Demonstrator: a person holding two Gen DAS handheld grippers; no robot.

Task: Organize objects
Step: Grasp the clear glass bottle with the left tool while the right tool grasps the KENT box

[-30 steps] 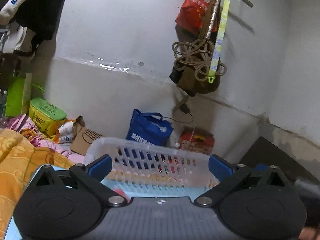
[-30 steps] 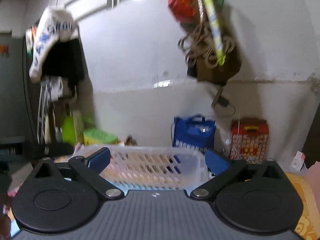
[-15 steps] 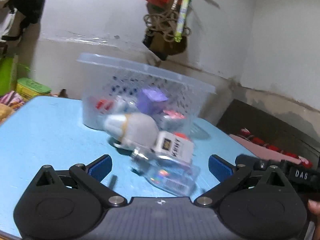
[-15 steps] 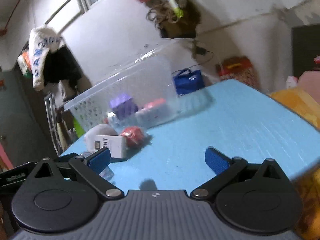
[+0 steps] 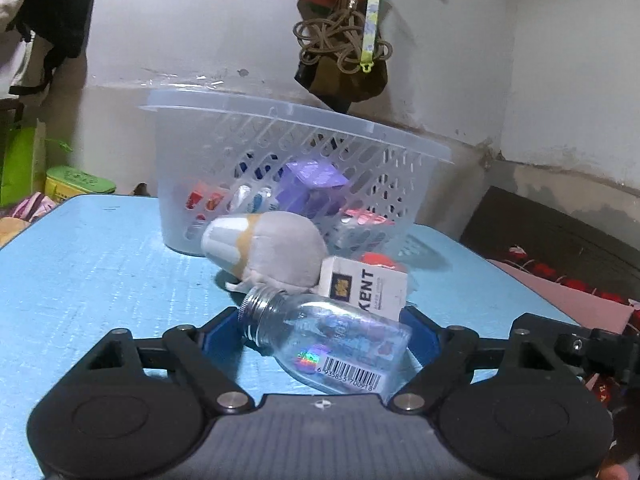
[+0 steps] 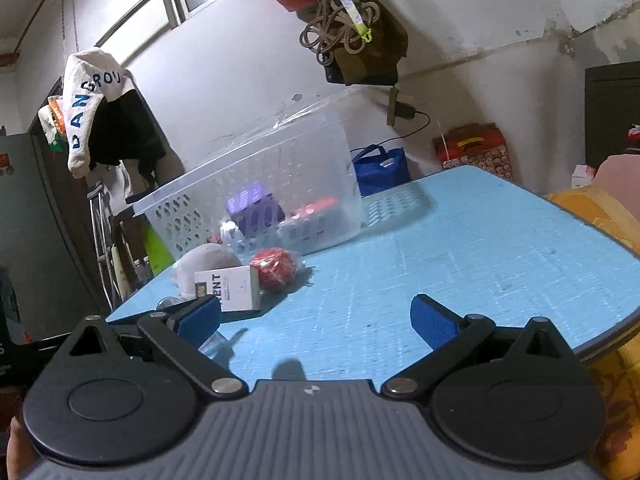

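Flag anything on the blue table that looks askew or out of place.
The clear bottle lies on its side between the left gripper pads. The plush toy, white box and red ball sit outside the basket.

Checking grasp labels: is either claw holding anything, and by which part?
Left claw has just been closing on the lying clear bottle, cap end to base; firm grip cannot be told. Right claw holds nothing.

The bottle (image 5: 332,340) is clear and shiny, with a ridged metal-looking cap (image 5: 256,310). The basket (image 5: 288,168) is see-through plastic with holes. The soft toy (image 5: 276,250) is fuzzy cloth. The white box (image 5: 364,286) looks like smooth card. The blue table (image 6: 460,248) has a rough, matt top. The gripper pads (image 6: 434,324) are blue and ribbed.
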